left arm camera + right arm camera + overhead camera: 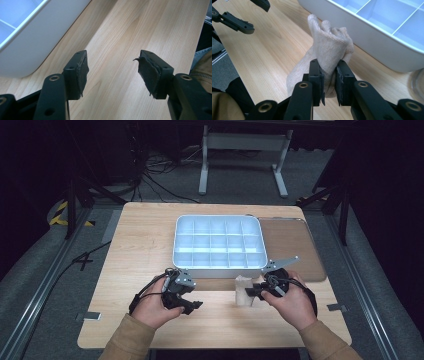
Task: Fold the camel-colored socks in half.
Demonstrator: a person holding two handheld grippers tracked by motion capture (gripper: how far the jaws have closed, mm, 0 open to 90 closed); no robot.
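Closest to us in the right gripper view, our right gripper has its fingers pressed in on a bunched beige sock, the cloth pinched between the pads with only a narrow gap left for the fabric. From the high view, the same sock stands as a small pale bundle on the worktop, just in front of the near wall of the white compartment tray and just to the left of the right gripper.

Our left gripper sits apart from it, further left and a little nearer to us. In the left gripper view its fingers stand wide open with nothing between them, bare wood below and a rounded corner of the tray off to one side.

What the coming move turns on, we judge, is this: the sock lies between our two grippers, held at one side by the right one, with its loose bulk rising up and leaning away toward the tray. Its long axis runs roughly upward from the pinch point rather than flat along the worktop. The right hand already has it, so it is the nearer; the left would have to travel rightward to take the free end. The tray's compartments look empty, and the near row lies just beyond the sock.
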